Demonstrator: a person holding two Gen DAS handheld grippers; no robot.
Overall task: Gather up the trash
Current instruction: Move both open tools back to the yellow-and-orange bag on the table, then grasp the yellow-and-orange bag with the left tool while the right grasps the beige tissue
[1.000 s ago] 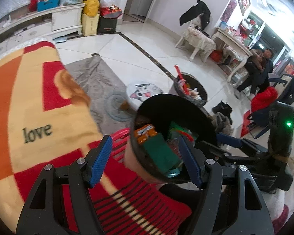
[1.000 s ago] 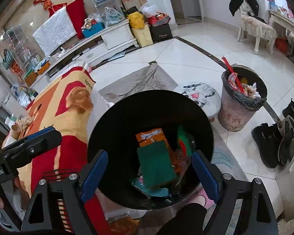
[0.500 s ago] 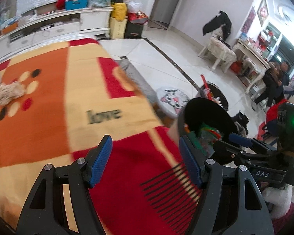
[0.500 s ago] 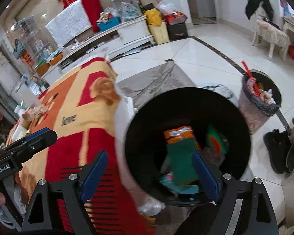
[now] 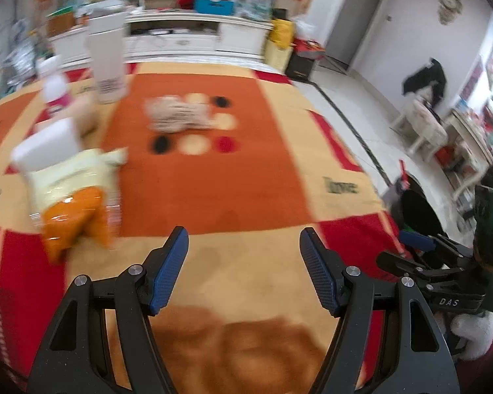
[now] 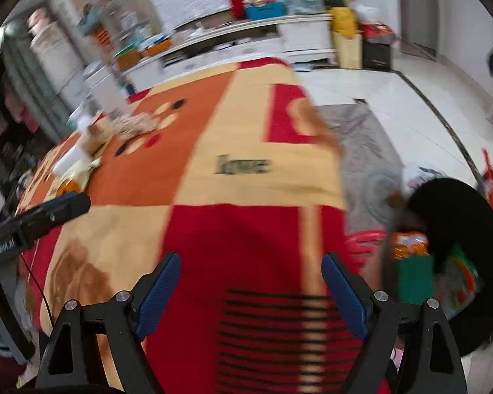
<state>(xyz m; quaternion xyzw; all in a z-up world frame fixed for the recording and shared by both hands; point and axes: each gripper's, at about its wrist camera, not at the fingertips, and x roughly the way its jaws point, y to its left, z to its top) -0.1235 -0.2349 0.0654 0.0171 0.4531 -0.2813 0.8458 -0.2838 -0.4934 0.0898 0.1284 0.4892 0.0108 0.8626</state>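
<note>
**Desk:** What lies in front of you, left to right?

**Caption:** Near the left edge of the patterned blanket (image 5: 213, 177), a yellow-and-orange snack bag (image 5: 72, 197) lies crumpled beside a white cup (image 5: 46, 149); farther back, towards the blanket's middle, sits a wad of crumpled paper (image 5: 177, 115); off the right edge stands the black trash bin (image 6: 457, 256), wrappers showing inside.

**Desk:** And your grippers?

**Caption:** Your left gripper (image 5: 243, 269) hovers over the blanket's near edge, fingers spread wide, nothing between them; your right gripper (image 6: 251, 290) hangs over the red striped corner, fingers likewise wide and empty, the bin just beside its right finger; motion blur softens everything.
</note>
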